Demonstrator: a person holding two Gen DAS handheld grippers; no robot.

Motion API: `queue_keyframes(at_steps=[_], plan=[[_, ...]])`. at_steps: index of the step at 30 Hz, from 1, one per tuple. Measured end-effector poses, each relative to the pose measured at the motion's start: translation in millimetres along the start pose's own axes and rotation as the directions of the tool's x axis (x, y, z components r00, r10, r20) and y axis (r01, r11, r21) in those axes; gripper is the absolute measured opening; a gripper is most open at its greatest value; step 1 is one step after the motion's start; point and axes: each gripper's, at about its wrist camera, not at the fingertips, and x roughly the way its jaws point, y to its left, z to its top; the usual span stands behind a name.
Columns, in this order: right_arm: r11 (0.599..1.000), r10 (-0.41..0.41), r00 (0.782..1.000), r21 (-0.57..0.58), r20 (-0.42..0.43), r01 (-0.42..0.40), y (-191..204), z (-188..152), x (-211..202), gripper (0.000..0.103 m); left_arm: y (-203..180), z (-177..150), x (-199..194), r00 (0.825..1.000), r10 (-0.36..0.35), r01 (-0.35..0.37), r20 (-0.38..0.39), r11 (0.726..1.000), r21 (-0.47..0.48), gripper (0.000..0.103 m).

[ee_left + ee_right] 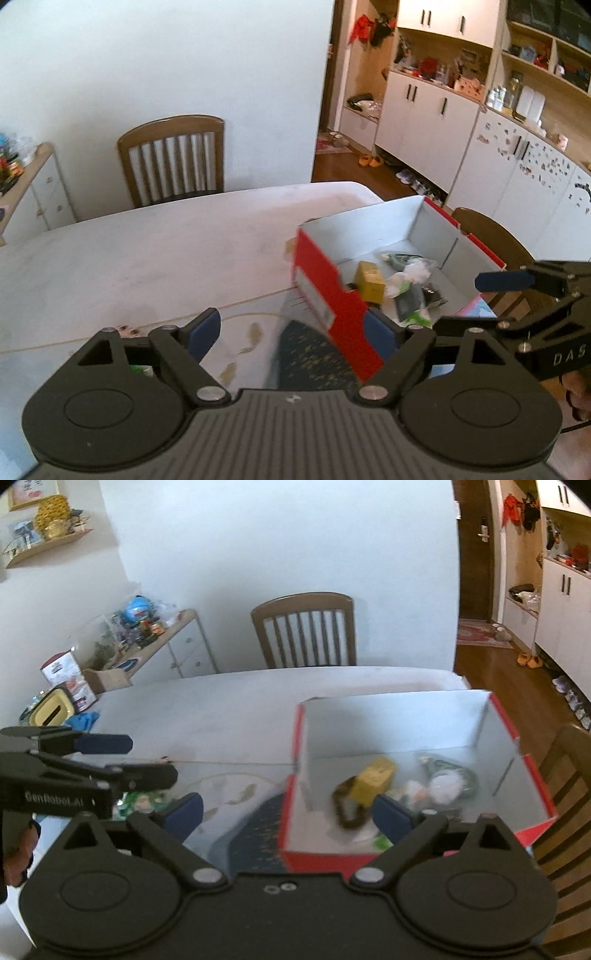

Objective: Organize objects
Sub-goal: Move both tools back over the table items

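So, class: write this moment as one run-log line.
left hand-held gripper: open | right hand-held gripper: open | box: holds yellow block

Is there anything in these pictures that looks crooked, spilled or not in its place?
Yes. The red box is blurred and seems tilted, not flat on the table. One green-and-white packet lies outside it on the table, while the yellow block and other small items are inside.

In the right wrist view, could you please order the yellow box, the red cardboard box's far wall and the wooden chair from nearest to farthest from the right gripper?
1. Yellow box, inside the red cardboard box, just ahead of the right gripper.
2. Far wall, behind it.
3. Wooden chair, beyond the table.
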Motion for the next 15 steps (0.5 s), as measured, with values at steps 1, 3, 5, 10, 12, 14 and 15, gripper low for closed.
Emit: queue_keyframes(at_steps=[1,3,5,10,12,14,15], plan=[[1.0,0.003,1.0,-0.004,0.001,-0.003,7,-2,1,0.098,7,-3,-5,1.0,0.002,-0.002,0.002,1.0,-0.005,0.096],[1.0,0.014,1.0,-0.008,-0.004,-0.014,18,-4,4,0.098,22,-9,-15,1.0,0.002,-0.002,0.014,1.0,-0.007,0.097],[1.0,0.024,1.0,-0.009,-0.012,-0.024,29,-8,7,0.098,36,-16,-22,1.0,0.008,-0.007,0.02,1.0,-0.015,0.098],[0.999,0.034,0.999,-0.026,-0.038,-0.035,57,-16,18,0.098,73,-38,-35,1.0,0.017,-0.016,0.01,0.998,-0.057,0.1],[0.999,0.036,0.998,-0.035,-0.053,-0.038,67,-20,23,0.098,86,-48,-38,1.0,0.023,-0.023,0.001,0.997,-0.068,0.1],[0.998,0.038,0.997,-0.043,-0.068,-0.041,78,-25,29,0.098,98,-59,-40,0.999,0.037,-0.037,-0.008,0.997,-0.073,0.1],[0.998,0.038,0.997,-0.046,-0.074,-0.041,82,-27,32,0.098,103,-64,-41,0.999,0.043,-0.043,-0.011,0.996,-0.075,0.1]])
